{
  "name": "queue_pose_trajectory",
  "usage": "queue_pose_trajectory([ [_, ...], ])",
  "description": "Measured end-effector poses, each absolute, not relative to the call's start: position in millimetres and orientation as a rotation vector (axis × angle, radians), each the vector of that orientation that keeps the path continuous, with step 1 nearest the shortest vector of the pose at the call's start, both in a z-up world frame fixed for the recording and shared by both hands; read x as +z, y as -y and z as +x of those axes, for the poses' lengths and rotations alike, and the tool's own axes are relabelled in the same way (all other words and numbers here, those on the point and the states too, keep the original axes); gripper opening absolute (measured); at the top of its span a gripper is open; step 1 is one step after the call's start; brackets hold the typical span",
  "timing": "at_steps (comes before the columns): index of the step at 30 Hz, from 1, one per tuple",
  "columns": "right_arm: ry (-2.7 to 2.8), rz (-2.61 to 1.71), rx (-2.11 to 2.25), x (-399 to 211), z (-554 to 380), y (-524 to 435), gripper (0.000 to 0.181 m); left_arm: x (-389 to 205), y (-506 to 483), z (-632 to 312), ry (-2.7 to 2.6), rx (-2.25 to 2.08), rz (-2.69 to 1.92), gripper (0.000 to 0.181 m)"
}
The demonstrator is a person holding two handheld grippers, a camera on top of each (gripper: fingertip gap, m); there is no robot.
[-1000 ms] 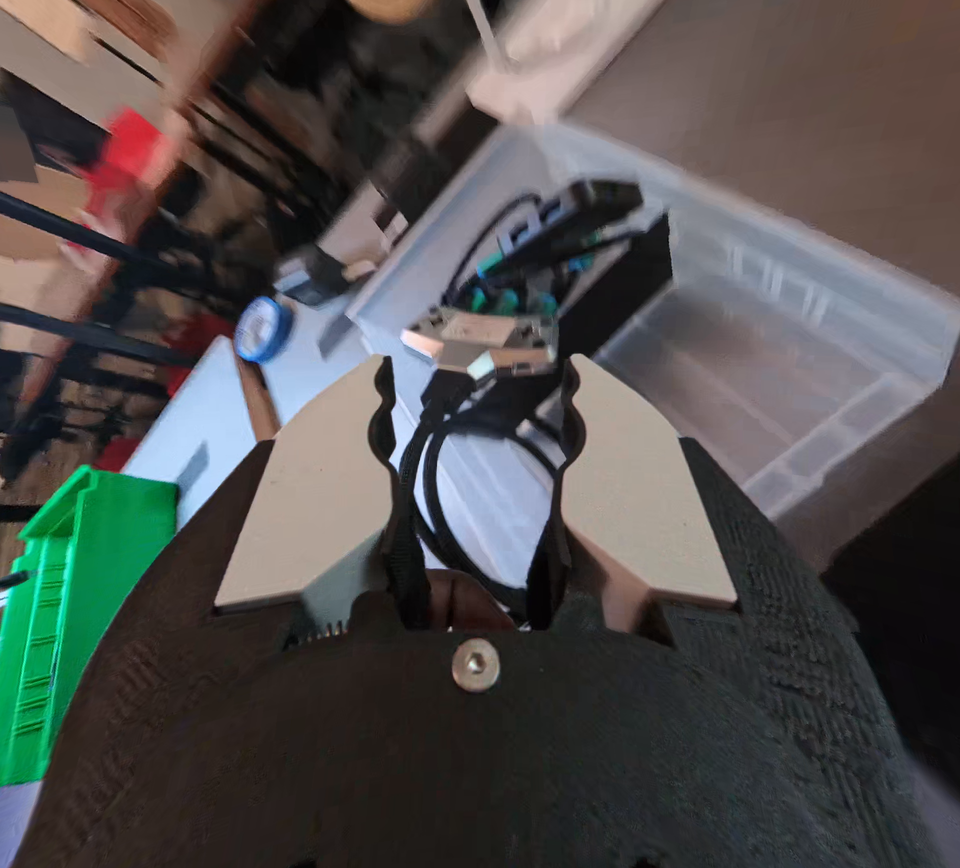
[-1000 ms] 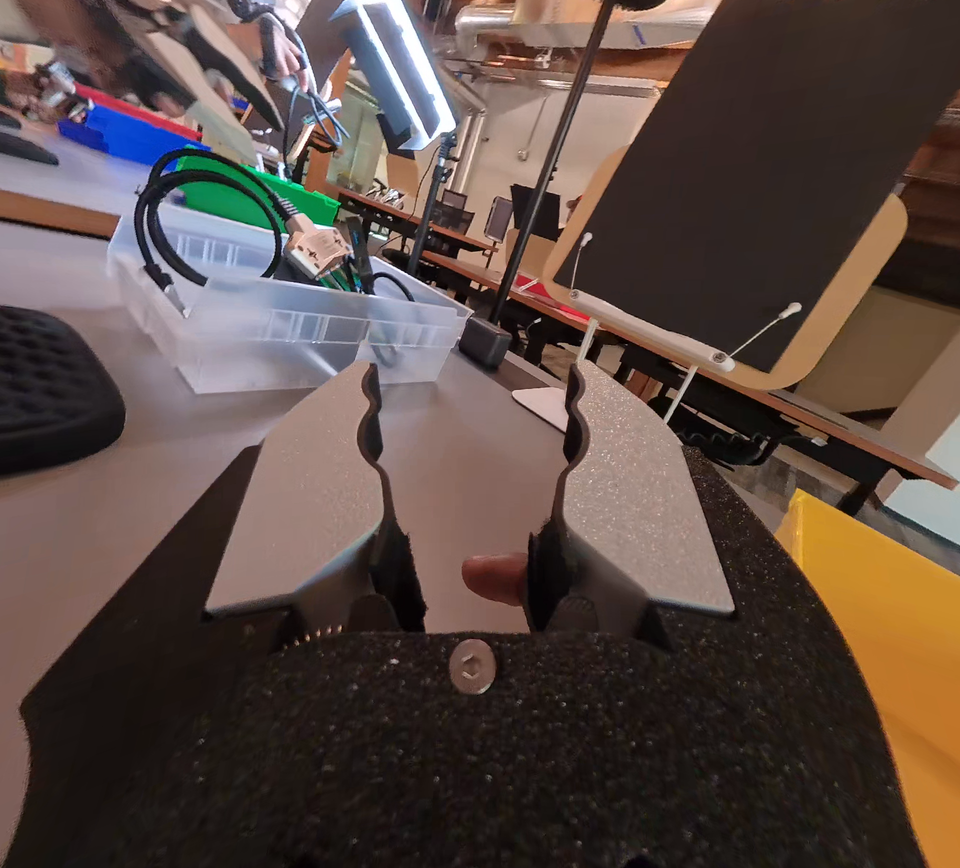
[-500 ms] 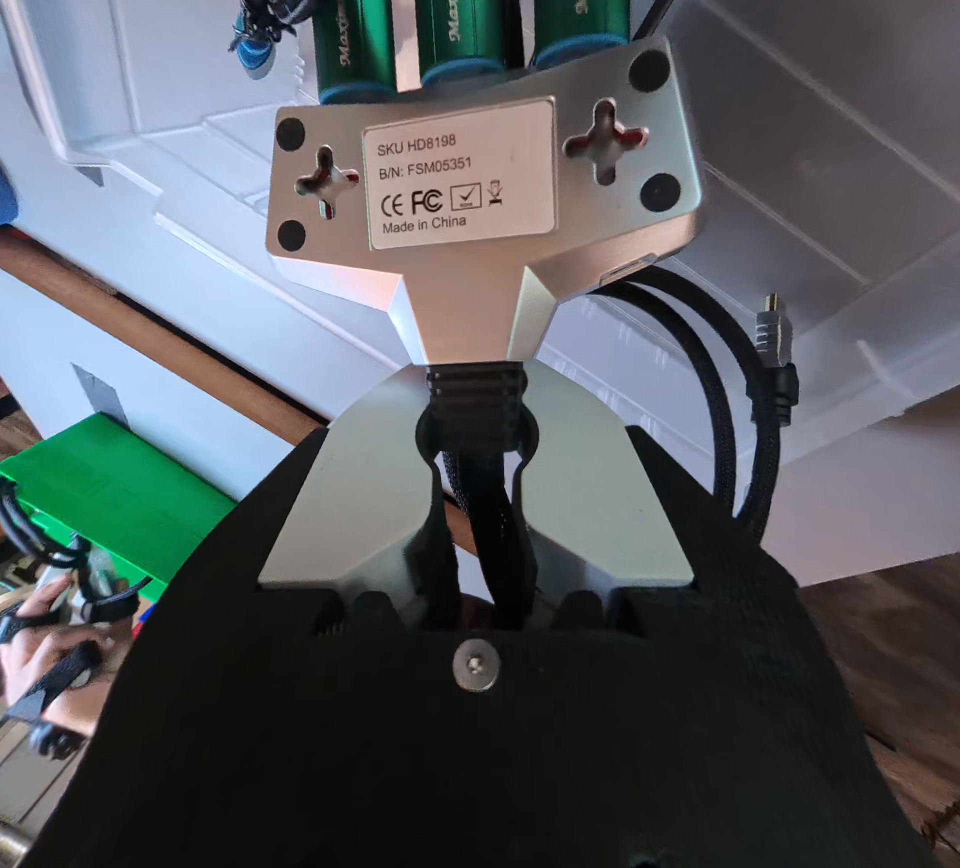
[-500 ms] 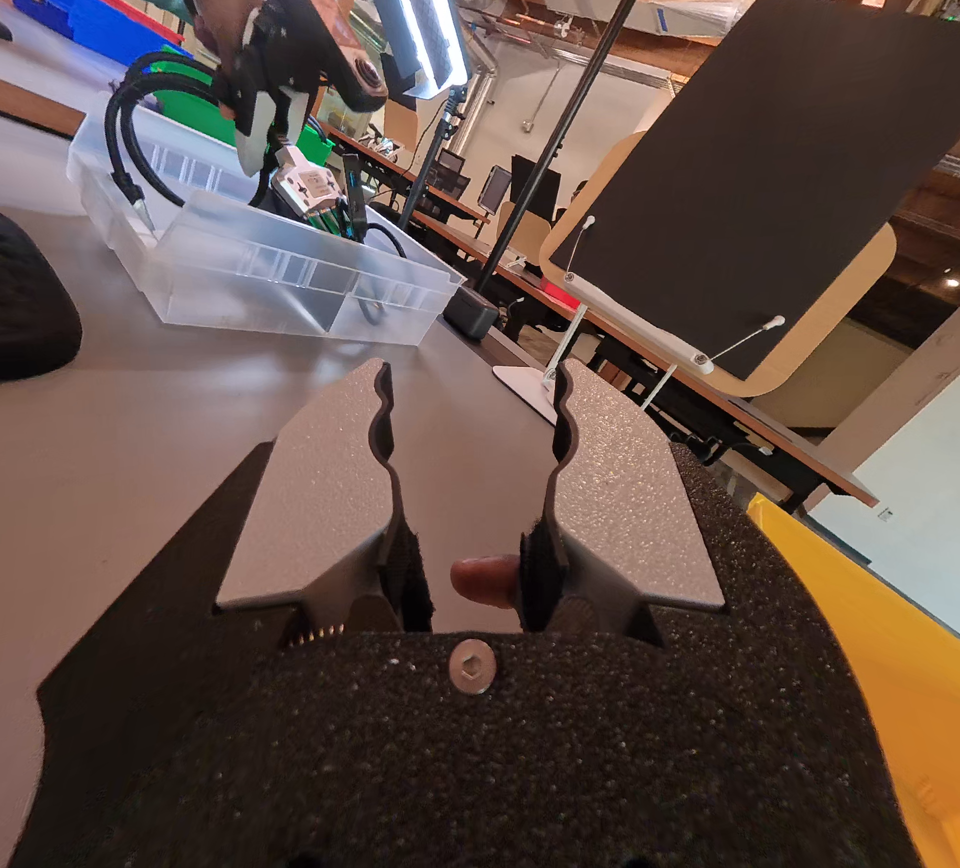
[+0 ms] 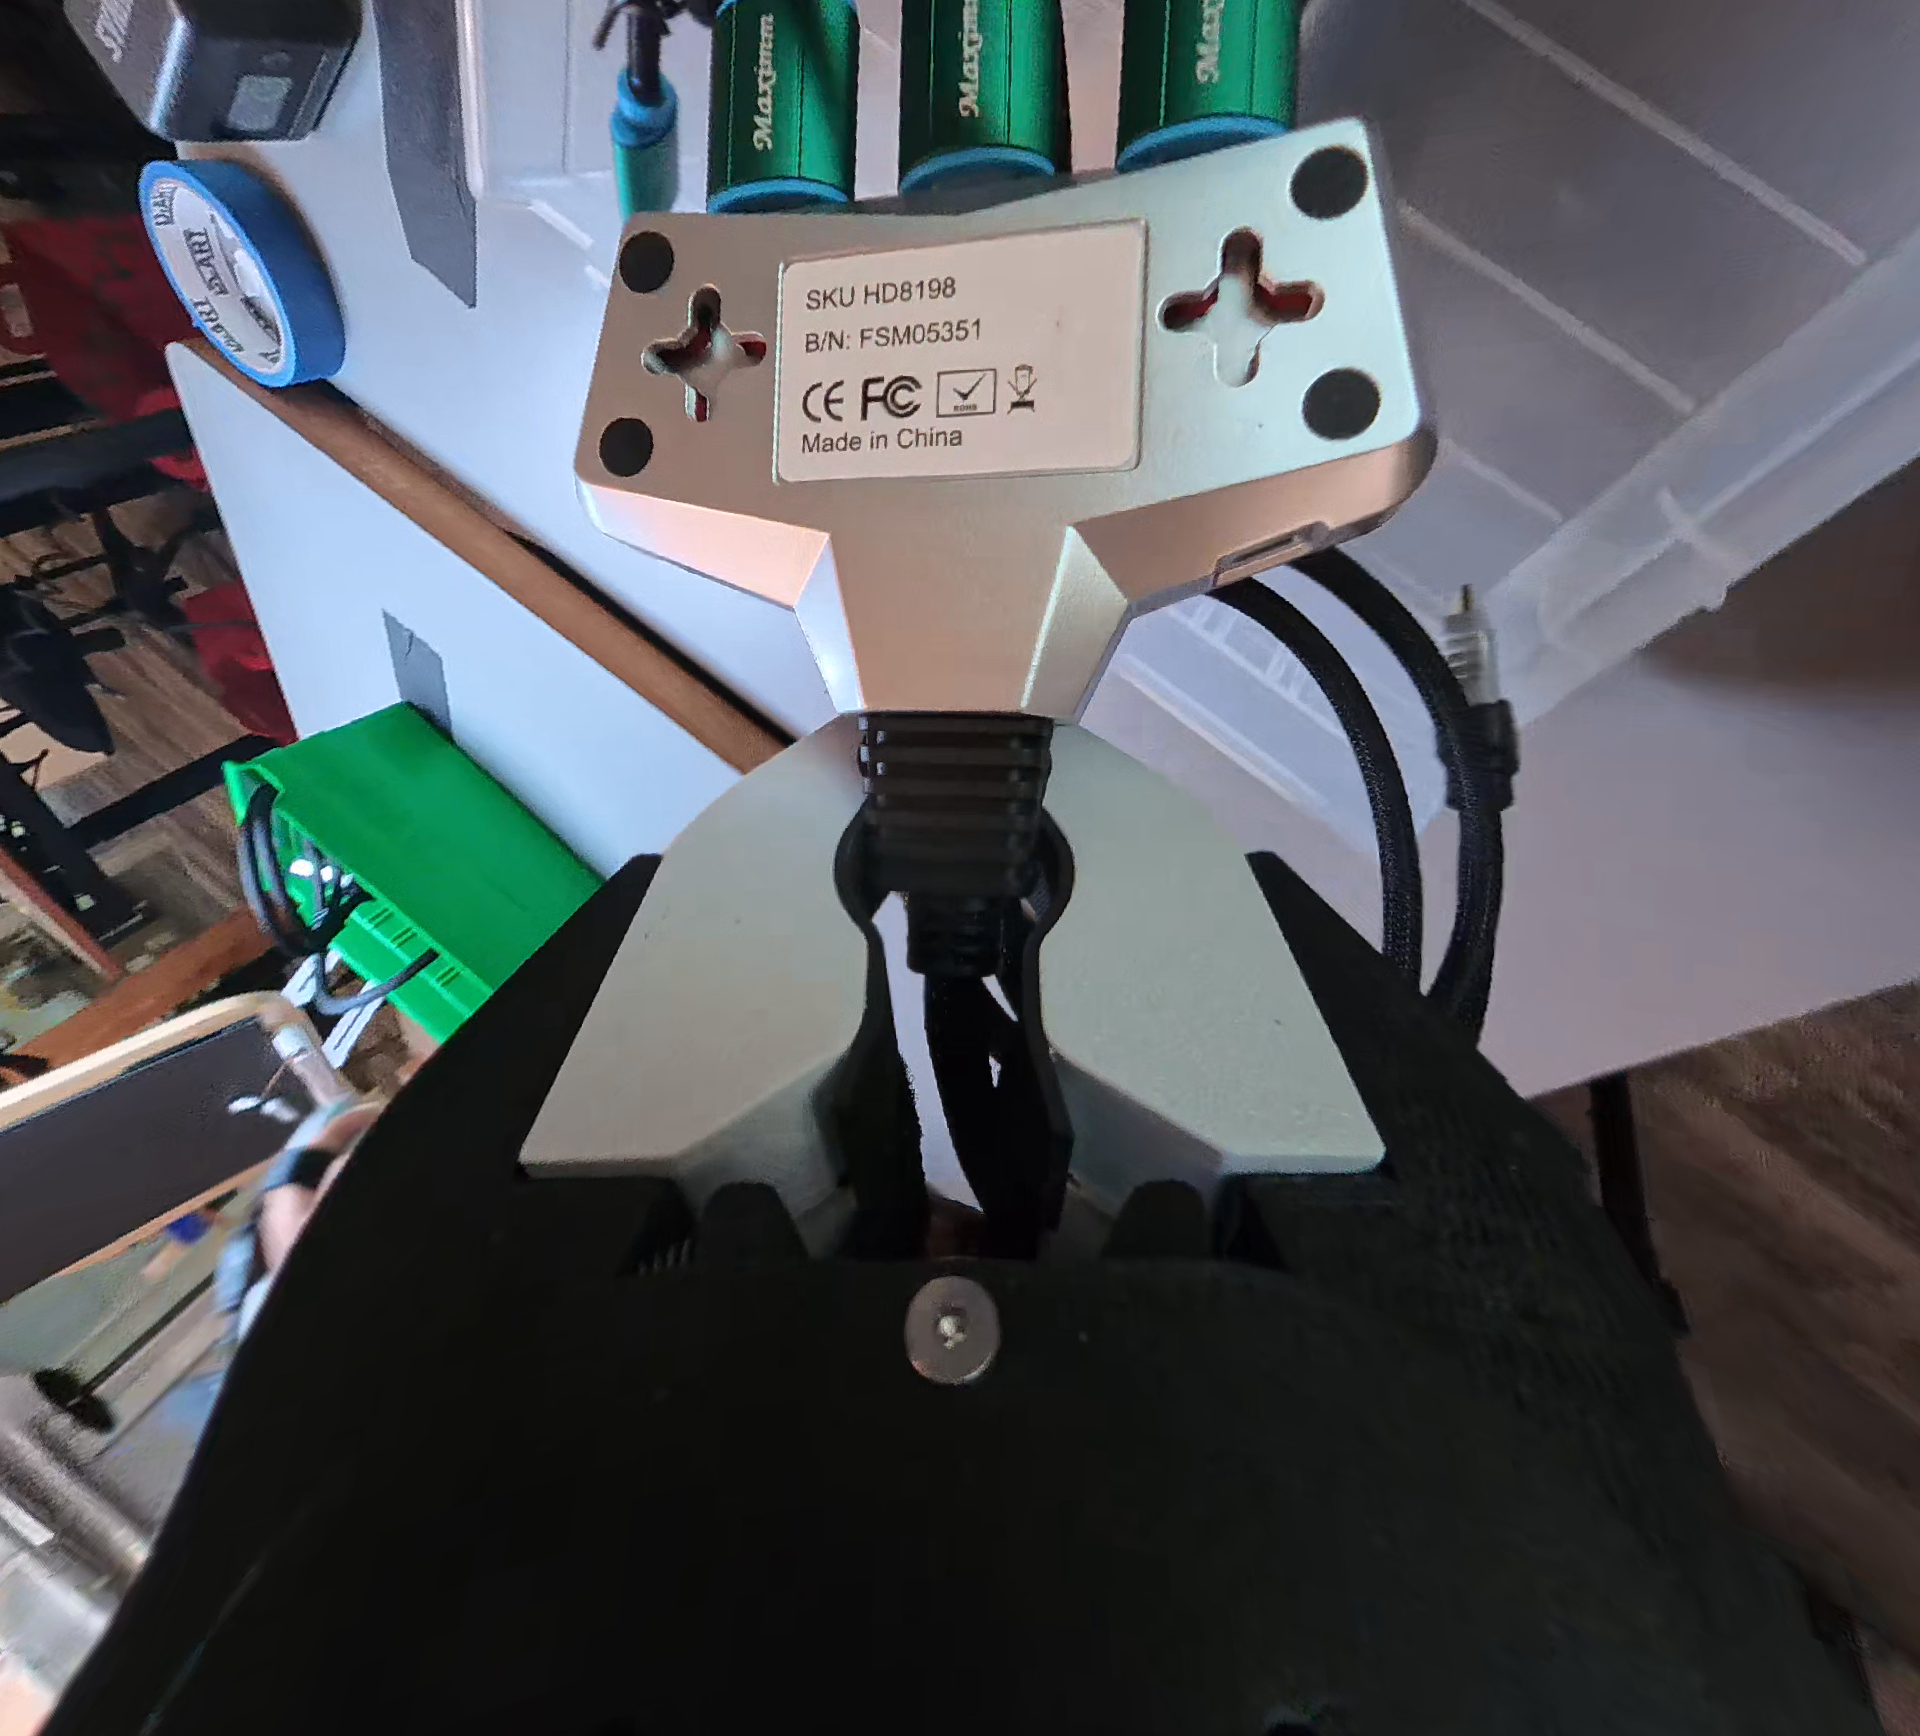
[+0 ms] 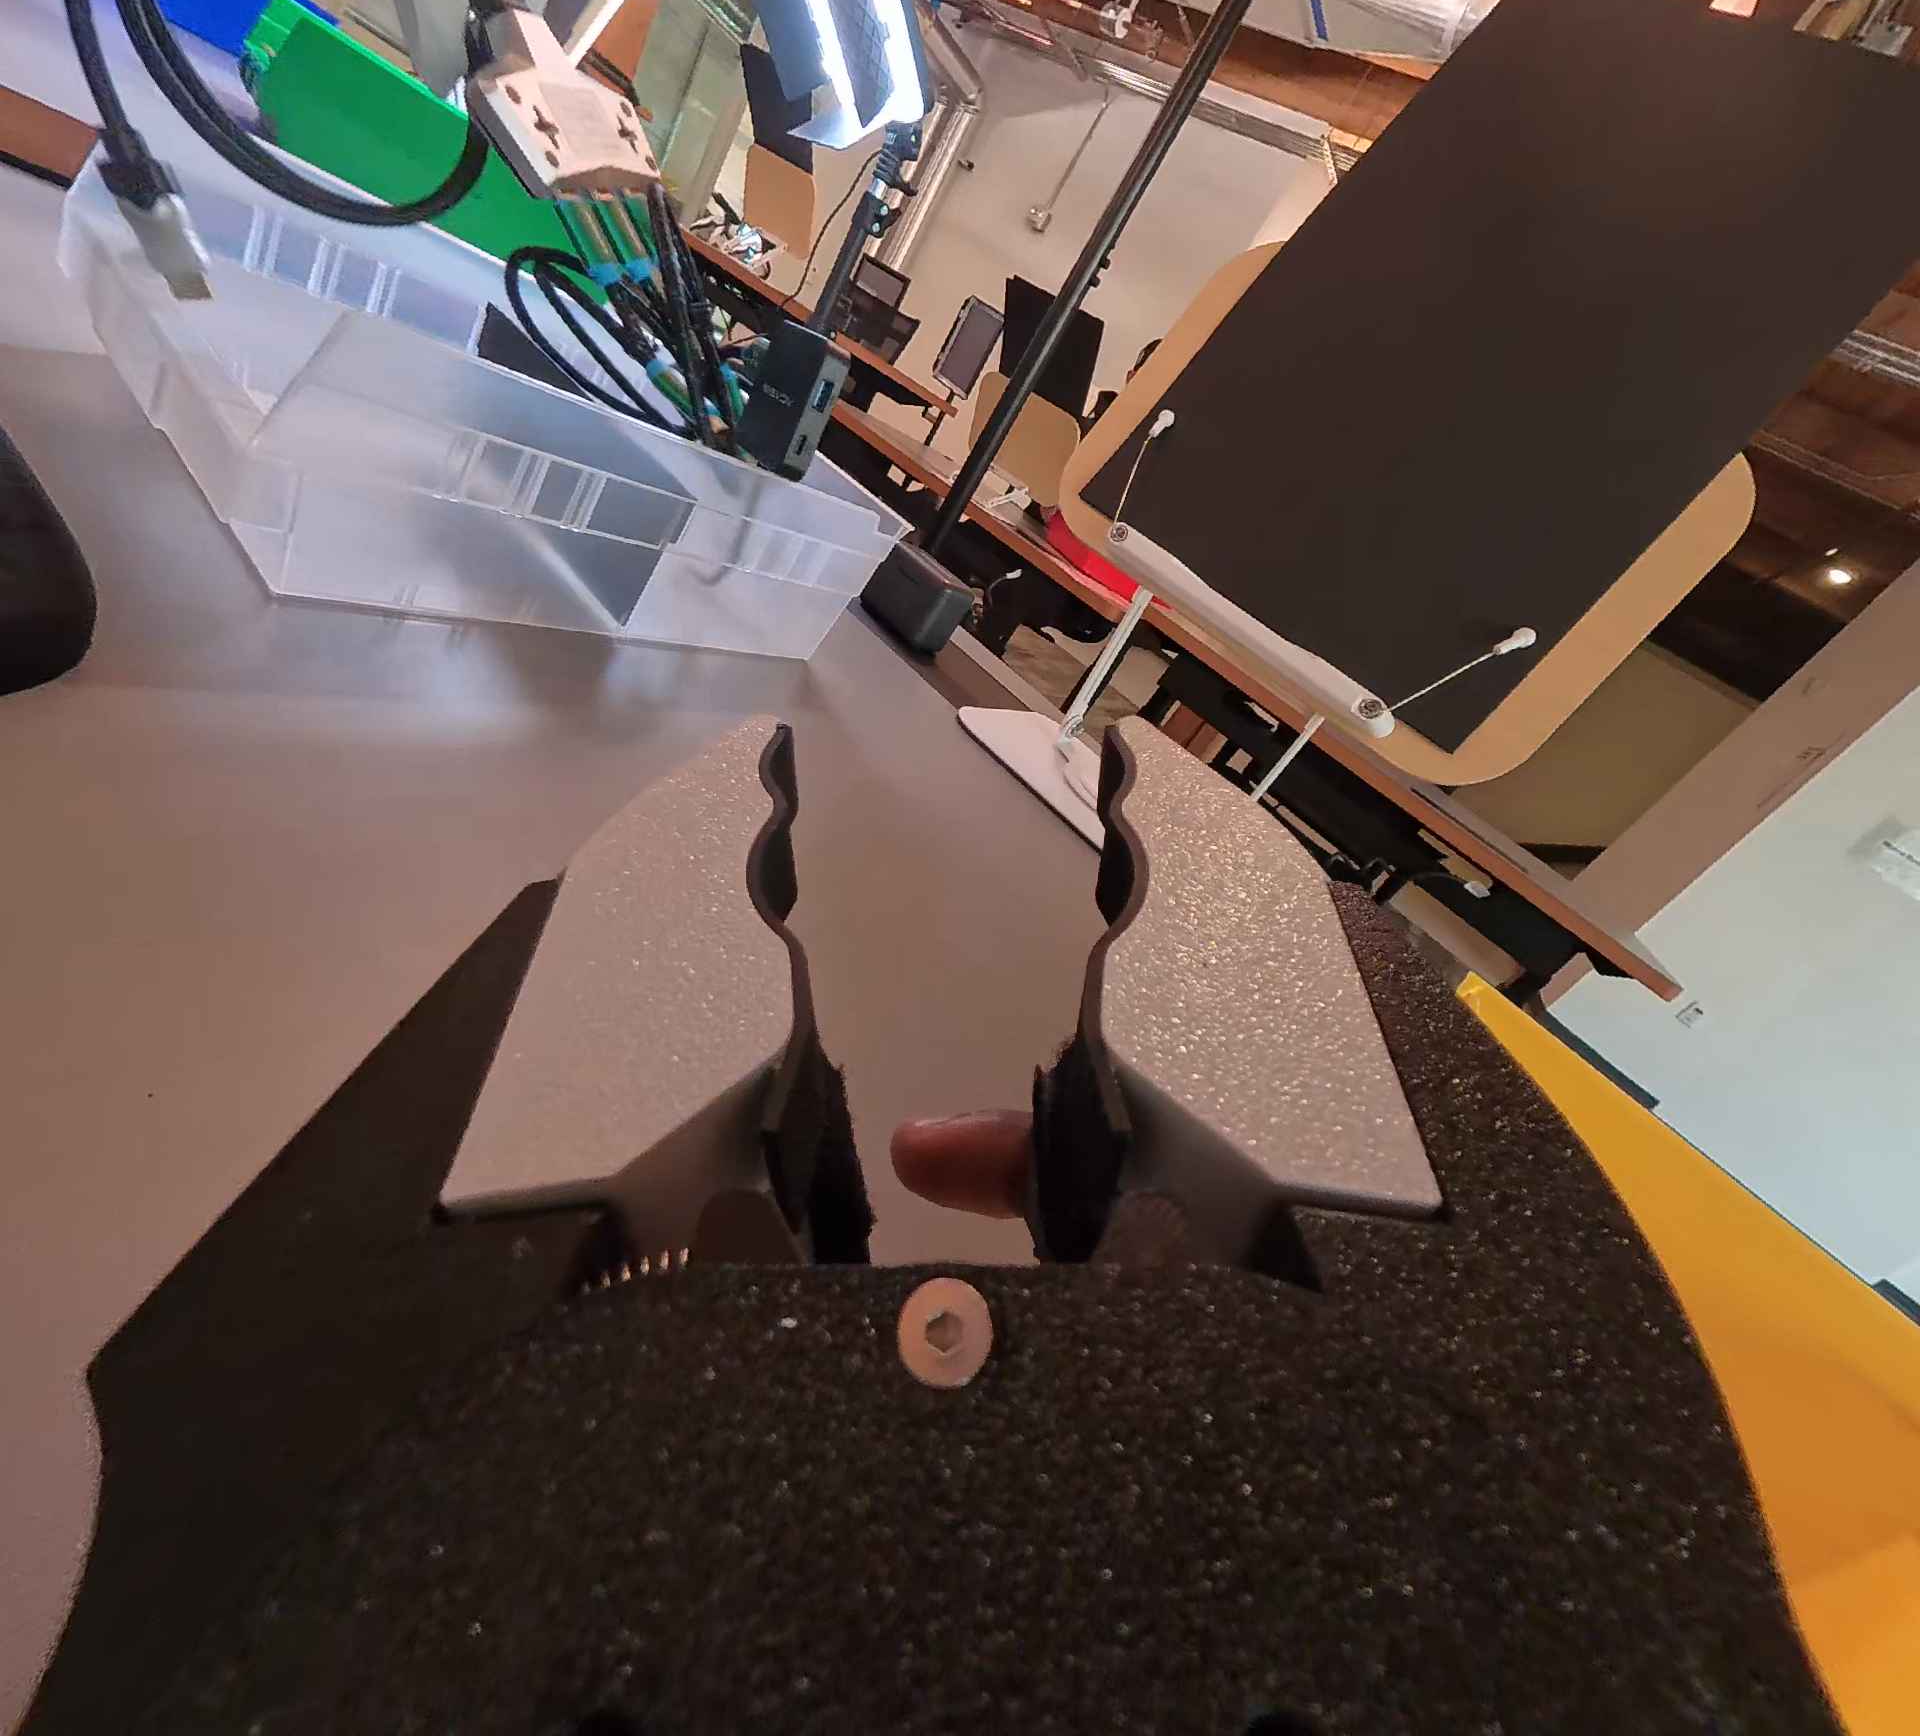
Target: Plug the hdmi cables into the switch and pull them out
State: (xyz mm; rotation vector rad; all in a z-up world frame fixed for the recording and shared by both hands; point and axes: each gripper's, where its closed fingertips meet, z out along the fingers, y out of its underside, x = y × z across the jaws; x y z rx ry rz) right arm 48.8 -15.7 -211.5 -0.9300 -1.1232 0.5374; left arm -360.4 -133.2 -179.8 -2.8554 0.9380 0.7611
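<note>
— While the grey table [image 6: 312, 803] bears the clear plastic bin [image 6: 540, 481], where hangs the switch?

— Silver switch [image 5: 997, 398]: lifted above the bin, label side to the camera; left gripper [image 5: 951, 813] clamped on its ribbed black cable collar [image 5: 951, 803].

— Plugs?

— Three green HDMI plugs [image 5: 982, 86] seated in its far edge.

— Right gripper?

— Right gripper [image 6: 945, 813]: low over the table, level, jaws parted, empty, well apart from the bin.
</note>
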Motion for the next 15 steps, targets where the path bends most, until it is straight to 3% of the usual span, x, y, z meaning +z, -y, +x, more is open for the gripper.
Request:
queue_pose_trajectory([
  [8,1.116,-0.925,0.532,-210.0,50.5,15.9,0.056,-134.5,145.9,-362.8,-1.211,0.888,-3.021,0.020],
  [15,1.112,-0.912,0.513,-208.2,52.9,16.5,0.055,-68.8,120.6,-396.6,-1.630,1.594,-2.910,0.020],
])
